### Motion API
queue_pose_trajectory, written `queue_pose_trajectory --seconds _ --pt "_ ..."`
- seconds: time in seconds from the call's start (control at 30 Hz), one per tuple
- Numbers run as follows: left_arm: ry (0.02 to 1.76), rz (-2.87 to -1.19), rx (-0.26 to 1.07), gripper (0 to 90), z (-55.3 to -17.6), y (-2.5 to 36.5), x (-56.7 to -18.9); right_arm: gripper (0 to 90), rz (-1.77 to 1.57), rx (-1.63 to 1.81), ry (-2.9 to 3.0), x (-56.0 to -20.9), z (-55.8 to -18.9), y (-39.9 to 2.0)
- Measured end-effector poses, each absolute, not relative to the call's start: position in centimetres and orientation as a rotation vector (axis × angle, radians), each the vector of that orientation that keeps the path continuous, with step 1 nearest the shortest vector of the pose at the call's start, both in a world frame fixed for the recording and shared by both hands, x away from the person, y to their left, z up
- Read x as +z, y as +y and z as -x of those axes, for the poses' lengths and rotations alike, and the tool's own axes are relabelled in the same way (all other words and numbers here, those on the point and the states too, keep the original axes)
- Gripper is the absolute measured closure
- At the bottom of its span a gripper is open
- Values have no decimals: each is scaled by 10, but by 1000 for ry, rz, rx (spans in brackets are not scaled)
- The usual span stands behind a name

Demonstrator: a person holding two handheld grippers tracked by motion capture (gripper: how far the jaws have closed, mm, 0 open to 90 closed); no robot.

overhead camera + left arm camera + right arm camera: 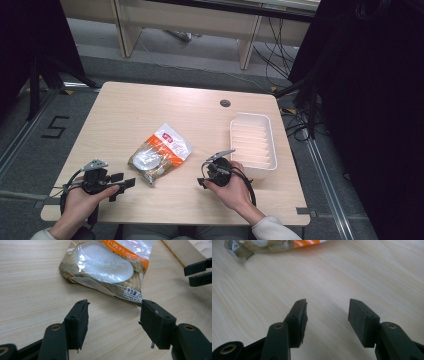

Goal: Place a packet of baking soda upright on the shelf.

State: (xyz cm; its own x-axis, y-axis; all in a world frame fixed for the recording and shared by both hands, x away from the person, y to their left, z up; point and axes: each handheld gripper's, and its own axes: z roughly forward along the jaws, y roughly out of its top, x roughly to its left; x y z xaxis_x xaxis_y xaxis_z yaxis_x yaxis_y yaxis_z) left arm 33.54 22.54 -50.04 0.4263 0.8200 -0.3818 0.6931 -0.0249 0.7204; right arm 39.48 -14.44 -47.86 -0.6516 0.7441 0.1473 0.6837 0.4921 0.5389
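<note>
A clear and orange snack bag [160,154] with pale round pieces inside lies flat at the middle of the wooden table [150,112]. My left gripper [120,183] rests near the front left edge, open, its jaws pointing at the bag's near corner. In the left gripper view the bag [107,267] lies just beyond the open gripper [113,315], with nothing between the pads. My right gripper [204,180] sits to the bag's right, open and empty. The right gripper view has the gripper [327,311] over bare wood, the bag [269,246] farther off.
A white ribbed tray [252,145] stands at the right side of the table, close behind the right hand. A round cable hole [225,103] sits near the far edge. The other gripper's jaws [198,272] appear at the right of the left gripper view.
</note>
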Motion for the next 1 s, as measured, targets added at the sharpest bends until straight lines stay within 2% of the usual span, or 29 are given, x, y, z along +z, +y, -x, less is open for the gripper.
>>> queue_pose_trajectory --seconds 0.53,1.0 --pt "1310 -1754 167 391 -335 225 -501 436 -1273 889 2598 -453 -465 -108" --pt "1304 -1757 165 391 -335 225 -501 403 -1346 885 2652 -463 -504 -87"
